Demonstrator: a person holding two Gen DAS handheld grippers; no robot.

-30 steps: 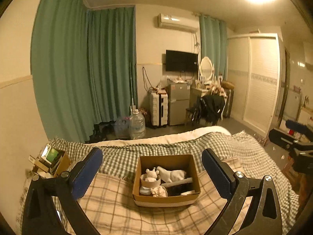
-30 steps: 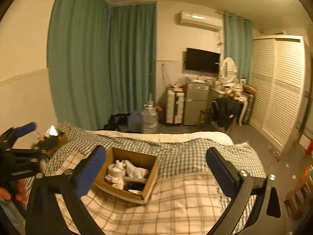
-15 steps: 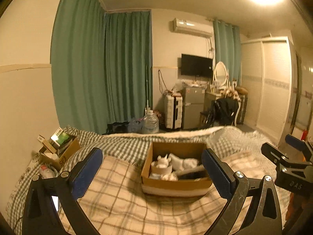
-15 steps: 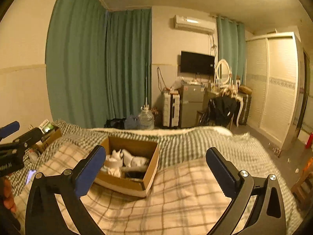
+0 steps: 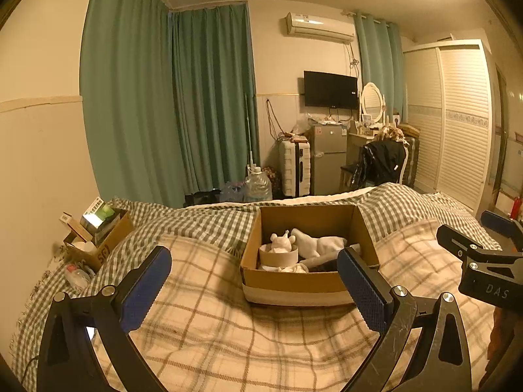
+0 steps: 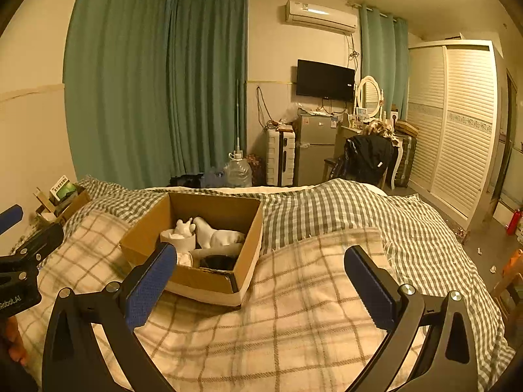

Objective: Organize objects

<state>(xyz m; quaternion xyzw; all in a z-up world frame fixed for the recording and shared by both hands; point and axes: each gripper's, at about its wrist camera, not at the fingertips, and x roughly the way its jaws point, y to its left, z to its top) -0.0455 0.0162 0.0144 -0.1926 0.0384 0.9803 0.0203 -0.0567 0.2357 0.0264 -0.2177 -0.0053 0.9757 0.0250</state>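
Observation:
An open cardboard box [image 5: 294, 285] sits on the plaid bed blanket [image 5: 228, 336]; it also shows in the right wrist view [image 6: 199, 282]. Inside are a white animal figurine [image 5: 318, 245], a small white figure in a round tub [image 5: 279, 253] and other pale and dark items. My left gripper [image 5: 253, 289] is open and empty, just short of the box's near wall. My right gripper [image 6: 261, 289] is open and empty, near the box's front right corner. Each gripper shows at the edge of the other's view.
A second cardboard box [image 5: 98, 238] with cartons stands at the bed's left edge by the wall, a plastic bottle [image 5: 76, 276] beside it. Beyond the bed are a water jug [image 5: 258, 186], suitcase, small fridge, dressing table and wardrobe.
Both grippers have come lower and nearer to the box, which looks larger. In the left view the box has slid right. Both stay open.

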